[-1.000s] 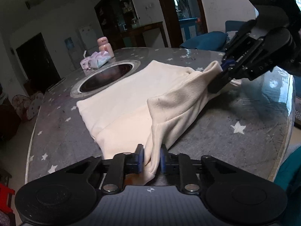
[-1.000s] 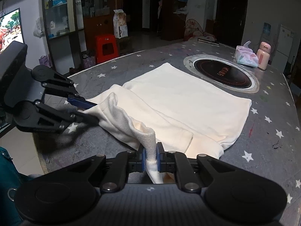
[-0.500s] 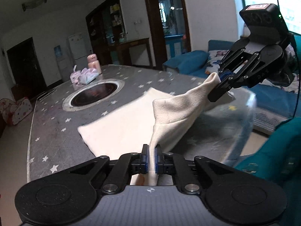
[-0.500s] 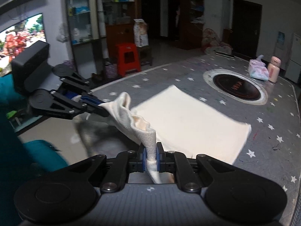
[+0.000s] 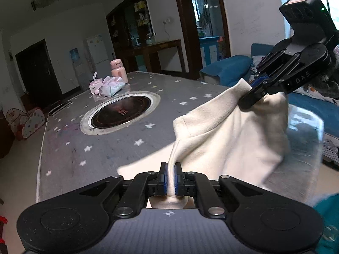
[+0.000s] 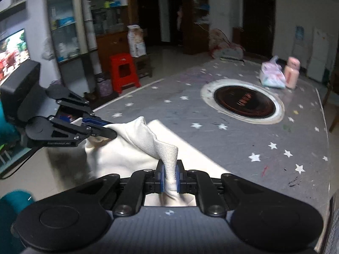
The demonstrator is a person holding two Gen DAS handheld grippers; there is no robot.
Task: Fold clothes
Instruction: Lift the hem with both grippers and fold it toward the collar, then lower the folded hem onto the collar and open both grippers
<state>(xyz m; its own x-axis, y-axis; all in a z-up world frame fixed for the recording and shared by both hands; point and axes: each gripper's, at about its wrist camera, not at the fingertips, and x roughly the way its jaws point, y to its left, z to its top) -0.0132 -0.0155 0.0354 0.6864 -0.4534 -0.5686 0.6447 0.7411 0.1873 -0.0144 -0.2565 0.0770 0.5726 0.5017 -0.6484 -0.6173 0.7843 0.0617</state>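
Observation:
A cream garment point(image 5: 228, 139) hangs between both grippers above the near edge of the grey star-patterned table point(image 5: 101, 152). My left gripper point(image 5: 170, 178) is shut on one edge of it, the fabric pinched between the blue pads. In the same view my right gripper point(image 5: 246, 102) grips the other edge at the upper right. The right wrist view shows my right gripper point(image 6: 169, 178) shut on a fold of the cream garment point(image 6: 131, 148), with the left gripper point(image 6: 111, 133) clamped on it at the left. The garment's lower part trails onto the table and is partly hidden by the grippers.
A round black cooktop point(image 5: 121, 111) is set into the table's middle. Behind it stand a pink bottle point(image 5: 118, 71) and tissue packs point(image 5: 111, 85). A red stool point(image 6: 124, 72) and shelves are on the floor beyond. A blue sofa point(image 5: 228, 68) lies to the right.
Both grippers have risen and pulled back toward the table's near edge with the garment. It no longer lies spread out near the cooktop. It now hangs bunched between them.

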